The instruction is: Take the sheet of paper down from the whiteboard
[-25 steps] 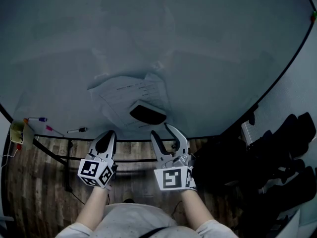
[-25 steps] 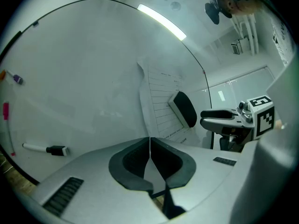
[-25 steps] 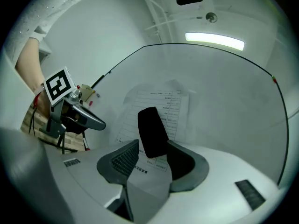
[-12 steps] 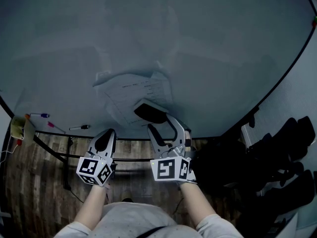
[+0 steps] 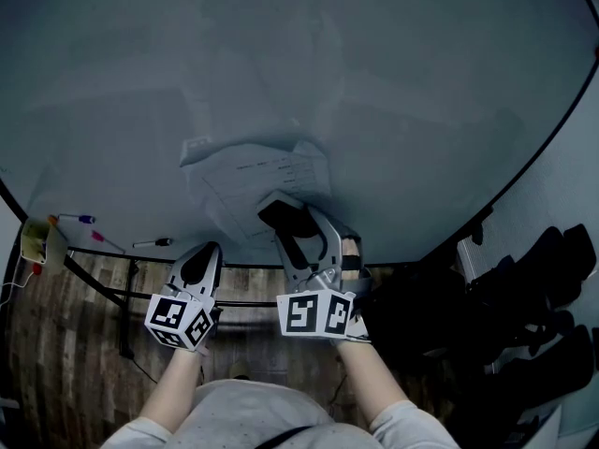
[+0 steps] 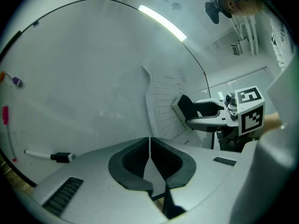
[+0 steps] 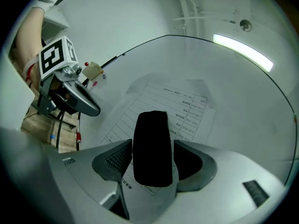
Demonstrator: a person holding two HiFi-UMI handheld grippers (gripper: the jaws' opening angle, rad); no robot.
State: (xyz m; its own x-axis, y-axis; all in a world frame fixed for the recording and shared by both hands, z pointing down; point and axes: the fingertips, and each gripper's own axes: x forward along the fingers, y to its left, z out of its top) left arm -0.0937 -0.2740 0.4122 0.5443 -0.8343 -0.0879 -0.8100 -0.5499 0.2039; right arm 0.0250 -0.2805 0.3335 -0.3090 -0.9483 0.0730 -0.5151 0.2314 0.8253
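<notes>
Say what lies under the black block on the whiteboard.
A printed sheet of paper lies under the black block, against the whiteboard. The block hides part of the sheet, so print there cannot be seen.

White sheet of paper with grey printed lines, black block, pale grey whiteboard, brown wood-grain floor.

The right gripper's tongs fill the six o'clock edge, spread wide; a black block stands upright between them, one jaw close along each side, though contact cannot be told; the block lies over the lower middle of a printed sheet of paper that is flat on the whiteboard; at ten o'clock the left gripper points toward the paper's left edge; a light strip glows at two o'clock.
</notes>
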